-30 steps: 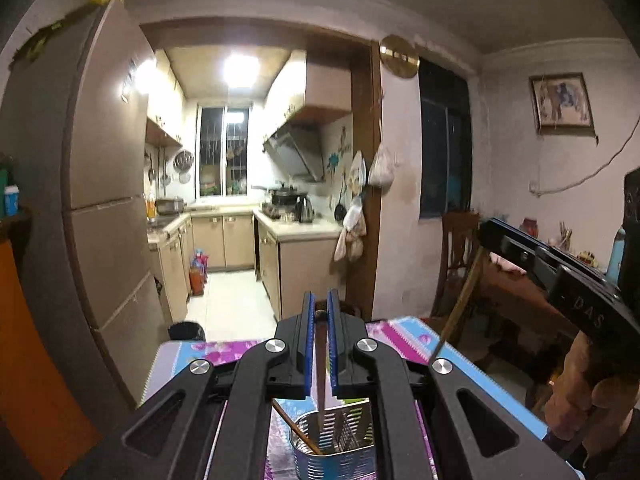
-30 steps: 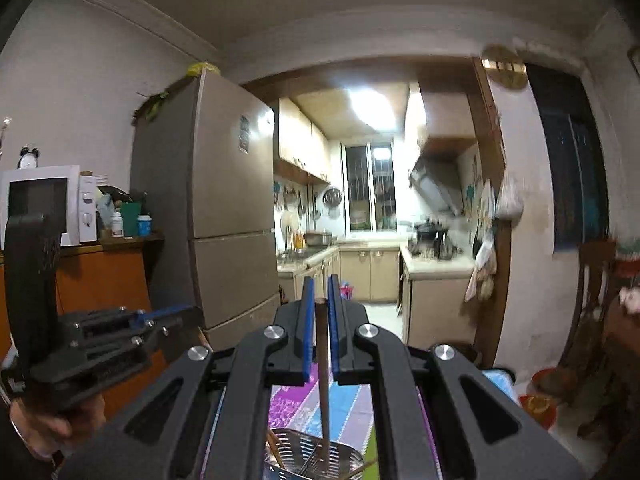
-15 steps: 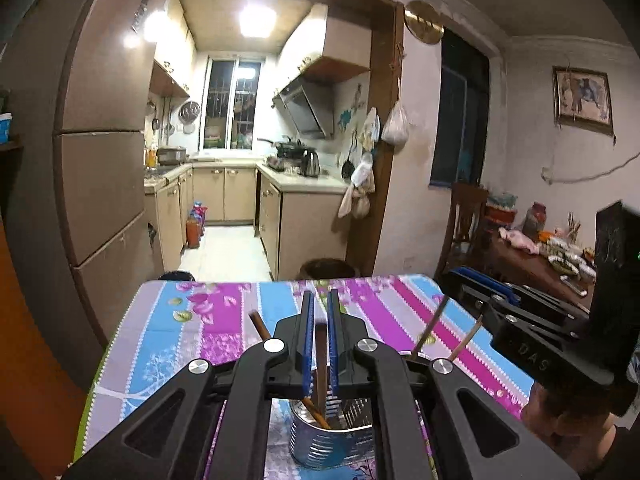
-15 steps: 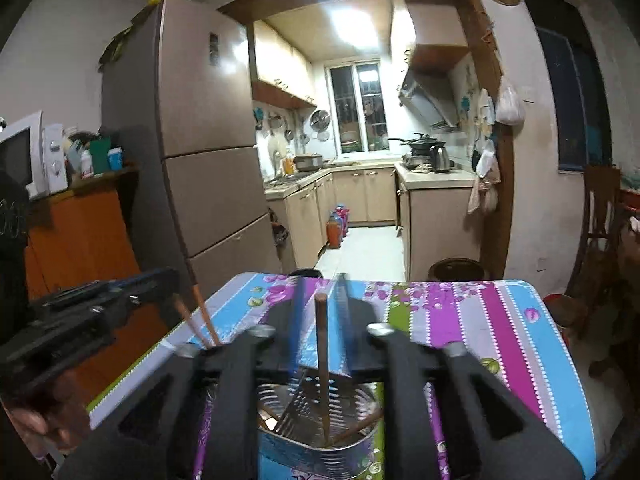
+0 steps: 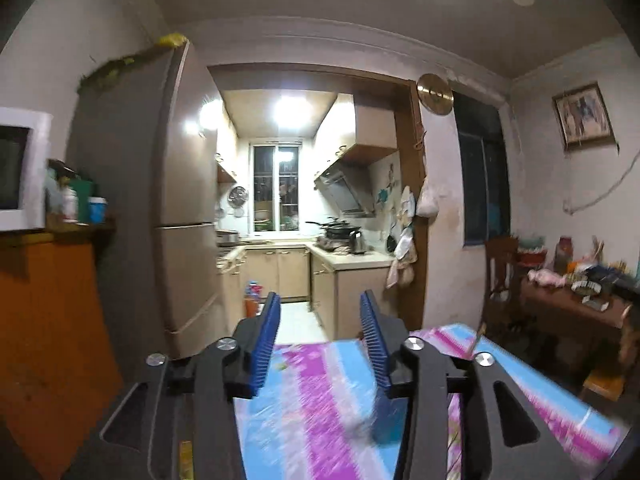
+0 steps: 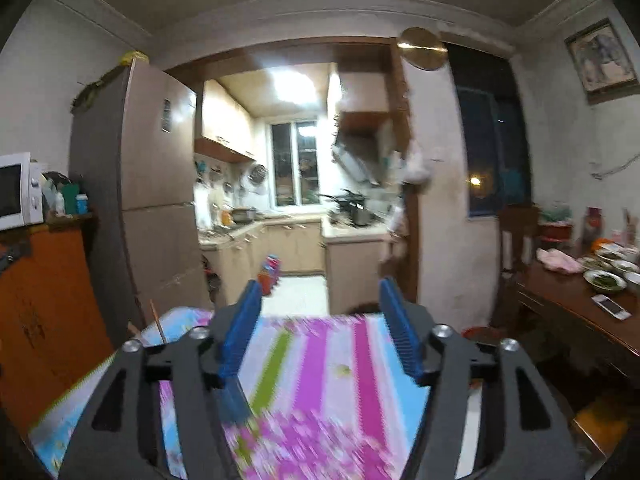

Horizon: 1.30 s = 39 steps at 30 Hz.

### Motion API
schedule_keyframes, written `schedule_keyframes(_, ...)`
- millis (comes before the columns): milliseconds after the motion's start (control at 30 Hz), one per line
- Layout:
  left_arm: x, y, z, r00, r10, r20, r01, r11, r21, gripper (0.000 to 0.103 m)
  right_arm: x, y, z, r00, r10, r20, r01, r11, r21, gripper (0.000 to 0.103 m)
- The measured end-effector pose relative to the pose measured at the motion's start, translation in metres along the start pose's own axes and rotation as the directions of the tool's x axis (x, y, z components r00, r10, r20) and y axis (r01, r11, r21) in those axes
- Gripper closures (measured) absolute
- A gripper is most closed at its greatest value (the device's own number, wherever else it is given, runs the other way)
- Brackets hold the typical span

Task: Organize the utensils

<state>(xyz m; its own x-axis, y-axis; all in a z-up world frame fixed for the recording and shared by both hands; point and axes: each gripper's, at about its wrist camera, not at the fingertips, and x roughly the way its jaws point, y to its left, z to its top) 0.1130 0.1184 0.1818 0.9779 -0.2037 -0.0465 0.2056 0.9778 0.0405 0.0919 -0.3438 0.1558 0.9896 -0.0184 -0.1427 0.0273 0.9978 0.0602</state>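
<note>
- Blue-padded left gripper (image 5: 320, 316) had just been opening, nothing between its jaws.
- Right gripper (image 6: 320, 296) likewise, empty.
- Chopstick tips (image 6: 156, 318) showed beside it over the striped tablecloth (image 6: 320, 360); holder unseen, remaining work unclear.

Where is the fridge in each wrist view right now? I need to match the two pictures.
Left wrist view: the fridge stands left of centre, between the orange cabinet and the kitchen doorway.
Right wrist view: the fridge is again left of centre, beside the doorway.
Shared landmark: the round gold plate at the doorway's upper right corner.
</note>
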Motion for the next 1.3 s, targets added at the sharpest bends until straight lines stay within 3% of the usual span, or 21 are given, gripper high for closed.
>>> schedule_keyframes(100, -0.045, 0.003, -0.029, 0.997, 0.064, -0.039, -0.062, 0.997, 0.040, 0.045, -0.044, -0.014, -0.035, 0.996, -0.027, -0.080, 0.027, 1.000, 0.005, 0.042)
schedule_keyframes(233, -0.087, -0.009, -0.075, 0.989, 0.099, -0.109, -0.087, 0.990, 0.114, 0.040, -0.082, -0.008, -0.082, 0.985, -0.040, -0.166, 0.039, 0.999, -0.008, 0.042)
schedule_keyframes(400, -0.112, -0.036, -0.140, 0.962, 0.036, -0.270, 0.004, 0.989, 0.147, 0.040, -0.116, 0.020, -0.140, 0.962, 0.015, -0.272, -0.010, 1.000, 0.021, 0.042)
schedule_keyframes(567, -0.128, -0.085, -0.212, 0.909, -0.061, -0.412, 0.125, 0.984, 0.129, 0.047, -0.129, 0.077, -0.195, 0.932, 0.112, -0.346, -0.119, 0.993, 0.001, 0.042)
schedule_keyframes(633, -0.136, -0.105, -0.229, 0.910, -0.045, -0.413, 0.135, 0.972, 0.191, 0.049, -0.134, 0.100, -0.213, 0.924, 0.135, -0.357, -0.155, 0.987, -0.030, 0.049)
schedule_keyframes(733, -0.143, -0.124, -0.246, 0.910, -0.049, -0.411, 0.154, 0.962, 0.227, 0.049, -0.136, 0.135, -0.237, 0.908, 0.177, -0.379, -0.222, 0.972, -0.077, 0.064)
schedule_keyframes(900, -0.136, -0.141, -0.260, 0.911, -0.045, -0.410, 0.140, 0.968, 0.206, 0.049, -0.128, 0.171, -0.259, 0.889, 0.212, -0.406, -0.286, 0.949, -0.132, 0.068)
schedule_keyframes(1033, -0.130, -0.144, -0.268, 0.909, -0.041, -0.415, 0.118, 0.980, 0.160, 0.049, -0.113, 0.181, -0.271, 0.883, 0.200, -0.425, -0.271, 0.956, -0.114, 0.075)
schedule_keyframes(1200, -0.117, -0.134, -0.281, 0.890, -0.030, -0.455, 0.078, 0.993, 0.088, 0.049, -0.101, 0.184, -0.284, 0.862, 0.194, -0.468, -0.262, 0.961, -0.085, 0.079)
schedule_keyframes(1300, -0.110, -0.129, -0.288, 0.882, -0.034, -0.470, 0.071, 0.996, 0.062, 0.054, -0.099, 0.183, -0.287, 0.870, 0.174, -0.461, -0.239, 0.967, -0.085, 0.082)
